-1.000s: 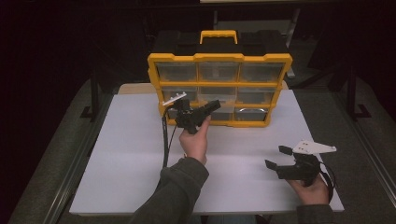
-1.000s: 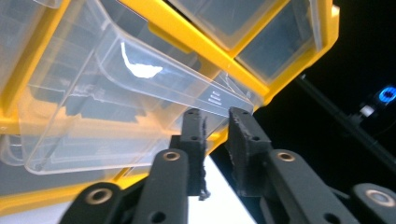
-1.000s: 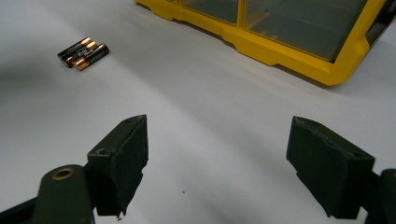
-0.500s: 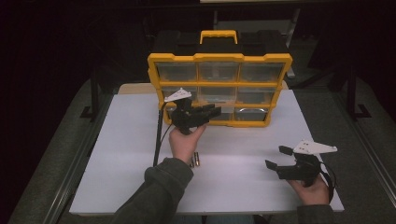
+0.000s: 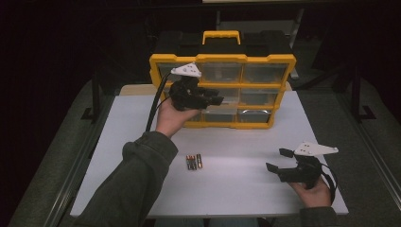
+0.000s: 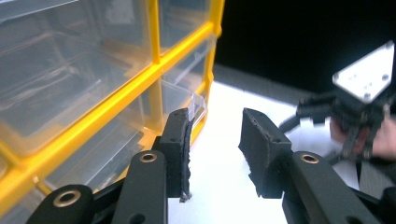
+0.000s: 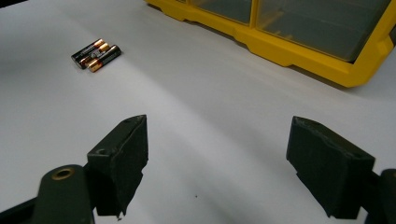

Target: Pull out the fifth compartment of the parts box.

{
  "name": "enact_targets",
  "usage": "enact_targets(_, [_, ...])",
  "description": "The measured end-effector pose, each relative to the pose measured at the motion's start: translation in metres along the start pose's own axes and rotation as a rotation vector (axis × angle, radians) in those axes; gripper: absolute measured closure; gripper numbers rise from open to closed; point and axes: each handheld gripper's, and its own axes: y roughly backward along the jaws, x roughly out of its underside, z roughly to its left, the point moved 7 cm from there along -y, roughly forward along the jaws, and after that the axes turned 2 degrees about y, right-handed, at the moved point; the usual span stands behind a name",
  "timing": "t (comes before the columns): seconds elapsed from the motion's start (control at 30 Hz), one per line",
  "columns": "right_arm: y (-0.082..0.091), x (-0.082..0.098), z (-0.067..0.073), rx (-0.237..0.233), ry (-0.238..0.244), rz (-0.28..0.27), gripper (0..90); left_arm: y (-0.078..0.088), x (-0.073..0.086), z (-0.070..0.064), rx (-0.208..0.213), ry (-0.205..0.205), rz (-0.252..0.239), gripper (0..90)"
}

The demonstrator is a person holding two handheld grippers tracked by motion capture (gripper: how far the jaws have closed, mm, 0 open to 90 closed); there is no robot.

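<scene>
Beside organizer [image 5: 222,78]: left tool [image 5: 213,100] part-open, empty.

The left gripper [image 5: 213,100] is hanging raised on an outstretched forearm, its jaws having just opened partway with nothing between them. The right gripper [image 5: 276,161] is sitting low in the right hand [image 5: 314,191] (apparently resting), jaws gaping wide.

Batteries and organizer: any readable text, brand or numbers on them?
None readable.
Batteries: black-and-copper casings, any print too small and blurred to read.
Yellow organizer: no label, brand or number visible on its frame or its clear drawers.
</scene>
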Motion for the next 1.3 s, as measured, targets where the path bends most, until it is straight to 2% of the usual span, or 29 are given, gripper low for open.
enact_targets(0.1, [-0.001,0.001,0.0,-0.005,0.007,0.008,19.7,-0.004,-0.003,0.003,0.0,-0.059,0.04,60.9])
enact_targets(0.17, [-0.001,0.001,0.0,-0.006,0.011,0.01,19.8,-0.011,-0.002,0.007,-0.028,-0.107,0.116,61.1])
enact_targets(0.2, [-0.001,0.001,0.0,-0.006,0.012,0.01,19.8,-0.014,-0.001,0.007,-0.036,-0.122,0.134,61.1])
enact_targets(0.23, [-0.001,0.001,0.0,-0.006,0.013,0.009,19.8,-0.018,0.0,0.009,-0.057,-0.156,0.159,61.1])
enact_targets(0.3, [-0.001,0.0,0.0,-0.008,0.009,0.006,19.8,-0.021,0.001,0.011,-0.062,-0.182,0.184,61.2])
enact_targets(0.47, [-0.002,0.001,0.001,-0.015,0.019,0.012,19.8,-0.033,0.007,0.015,-0.064,-0.159,0.218,60.4])
enact_targets(0.53, [-0.002,0.001,0.002,-0.017,0.018,0.012,19.9,-0.037,0.01,0.018,-0.074,-0.182,0.252,60.8])
enact_targets(0.73, [-0.002,0.001,0.002,-0.02,0.02,0.011,19.8,-0.041,0.016,0.022,-0.079,-0.168,0.286,60.7])
enact_targets(0.87, [-0.003,0.001,0.001,-0.02,0.021,0.011,19.8,-0.041,0.018,0.022,-0.088,-0.191,0.293,60.7])
enact_targets(0.97, [-0.003,0.001,0.002,-0.022,0.017,0.013,19.8,-0.041,0.02,0.021,-0.092,-0.21,0.321,62.4])
enact_targets(1.1, [-0.003,0.001,0.003,-0.025,0.021,0.011,19.8,-0.04,0.02,0.02,-0.07,-0.229,0.332,65.9])
enact_targets(1.23, [-0.003,0.001,0.002,-0.023,0.019,0.011,19.7,-0.04,0.02,0.019,-0.055,-0.224,0.322,67.1])
enact_targets(1.3, [-0.002,0.001,0.002,-0.023,0.022,0.014,19.7,-0.039,0.02,0.019,-0.046,-0.236,0.335,67.5])
